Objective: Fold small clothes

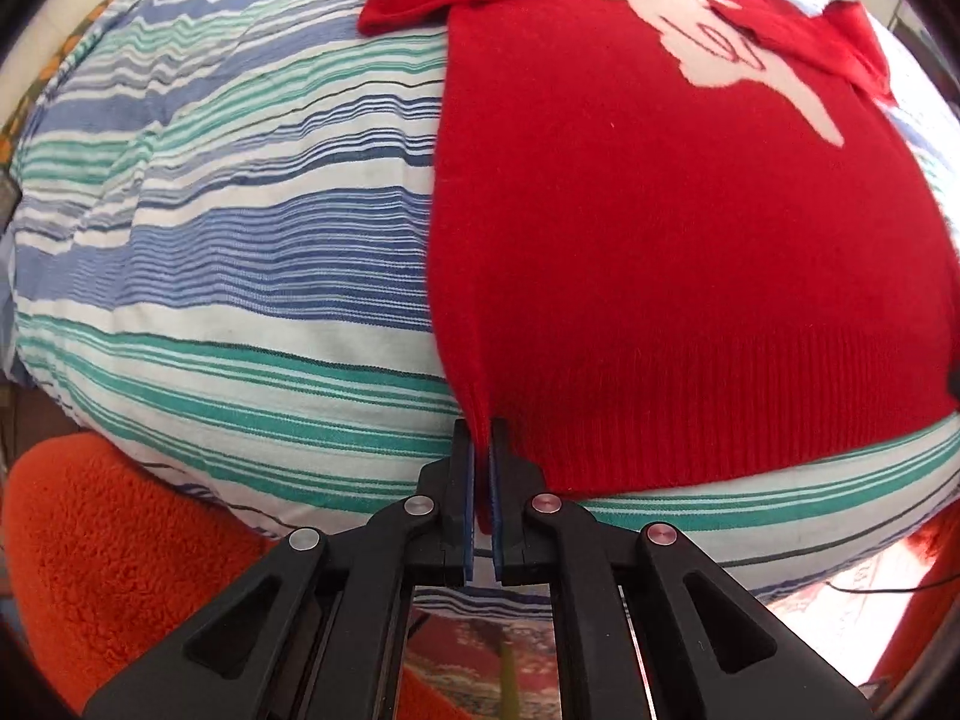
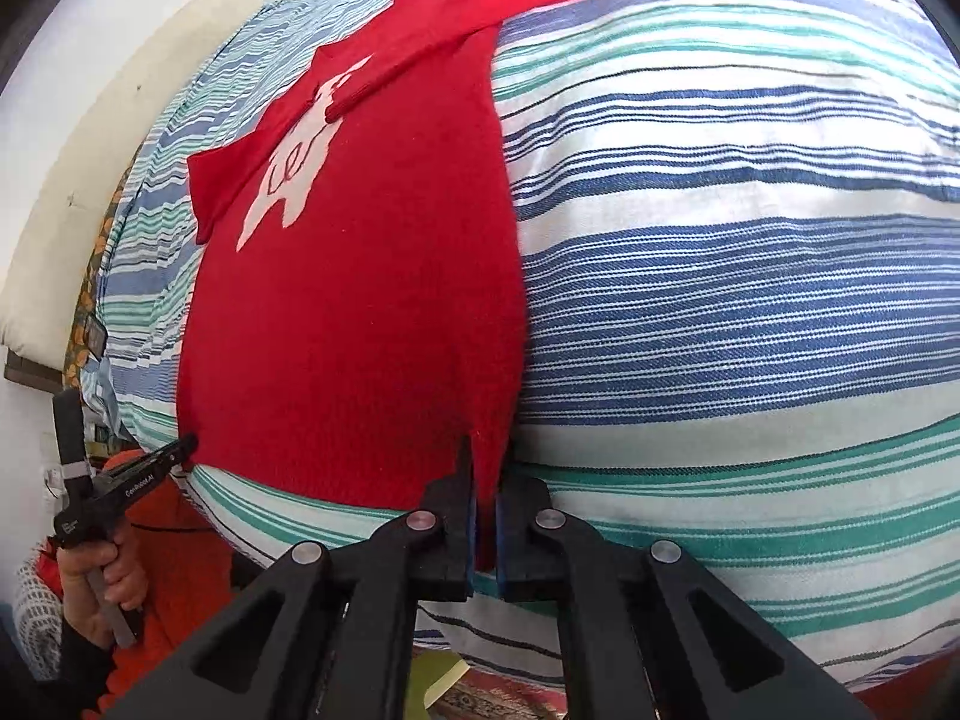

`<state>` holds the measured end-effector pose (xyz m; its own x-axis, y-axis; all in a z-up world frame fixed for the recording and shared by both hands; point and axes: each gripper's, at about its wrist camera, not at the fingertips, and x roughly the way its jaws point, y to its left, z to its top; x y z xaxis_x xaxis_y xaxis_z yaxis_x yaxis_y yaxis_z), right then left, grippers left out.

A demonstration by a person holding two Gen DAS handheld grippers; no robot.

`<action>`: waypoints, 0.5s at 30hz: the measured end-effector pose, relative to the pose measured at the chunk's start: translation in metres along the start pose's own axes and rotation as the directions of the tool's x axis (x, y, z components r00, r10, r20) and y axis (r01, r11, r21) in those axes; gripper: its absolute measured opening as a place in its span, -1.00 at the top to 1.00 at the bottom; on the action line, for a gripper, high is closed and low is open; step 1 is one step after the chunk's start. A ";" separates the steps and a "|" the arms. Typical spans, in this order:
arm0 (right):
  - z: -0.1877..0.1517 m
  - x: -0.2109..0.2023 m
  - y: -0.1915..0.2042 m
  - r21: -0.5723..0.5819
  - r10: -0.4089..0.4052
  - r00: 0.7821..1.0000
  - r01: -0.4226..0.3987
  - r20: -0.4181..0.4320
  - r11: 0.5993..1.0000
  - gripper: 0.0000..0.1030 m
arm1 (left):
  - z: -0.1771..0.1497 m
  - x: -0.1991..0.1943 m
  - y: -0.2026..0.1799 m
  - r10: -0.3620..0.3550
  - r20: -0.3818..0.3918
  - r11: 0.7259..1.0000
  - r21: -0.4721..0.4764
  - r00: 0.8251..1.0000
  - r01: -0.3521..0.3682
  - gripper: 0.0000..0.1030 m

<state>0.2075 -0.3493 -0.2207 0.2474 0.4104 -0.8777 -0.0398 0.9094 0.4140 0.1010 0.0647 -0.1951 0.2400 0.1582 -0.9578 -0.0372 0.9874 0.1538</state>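
I hold one claw in each hand, and both are clamped on the bottom hem of the red sweater (image 1: 660,252), which lies flat on the striped bedsheet (image 1: 228,252) with its front and the white figure (image 1: 744,66) facing up. My left claw (image 1: 482,468) pinches the hem corner on its side, and my right claw (image 2: 486,504) pinches the opposite corner; in the right view I can see the tip of the left claw at the far end of the ribbed hem. I take the two corners together because, I think, the hem then stays straight when I lift it and carry it toward the collar for the first fold. The sleeves are already laid inward over the chest (one crosses the white figure), so the body is a narrow rectangle. The grip is only on the very edge, so the knit could slip out if I pull quickly.
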 end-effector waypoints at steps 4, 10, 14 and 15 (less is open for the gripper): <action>-0.005 -0.001 0.007 -0.066 -0.055 0.998 0.057 0.030 0.996 0.97 | -0.002 0.000 -0.011 0.066 0.028 0.996 0.052 0.997 -0.068 0.92; -0.012 -0.005 0.024 -0.155 -0.127 0.989 0.137 0.071 0.978 0.82 | -0.002 -0.010 -0.015 0.147 0.049 0.987 0.053 0.988 -0.150 0.28; -0.016 -0.013 0.031 -0.176 -0.188 0.979 0.199 0.074 0.964 0.26 | -0.005 -0.013 -0.002 0.204 0.019 0.979 -0.004 0.979 -0.204 -0.75; -0.018 -0.016 0.032 -0.181 -0.208 0.975 0.219 0.077 0.959 0.07 | -0.006 -0.012 0.004 0.170 -0.006 0.985 -0.026 0.985 -0.171 -0.75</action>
<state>0.1845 -0.3255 -0.1981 0.3240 0.2056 -0.9234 -0.1593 0.9740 0.1610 0.0925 0.0668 -0.1839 0.2241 0.3242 -0.9190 -0.1024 0.9457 0.3086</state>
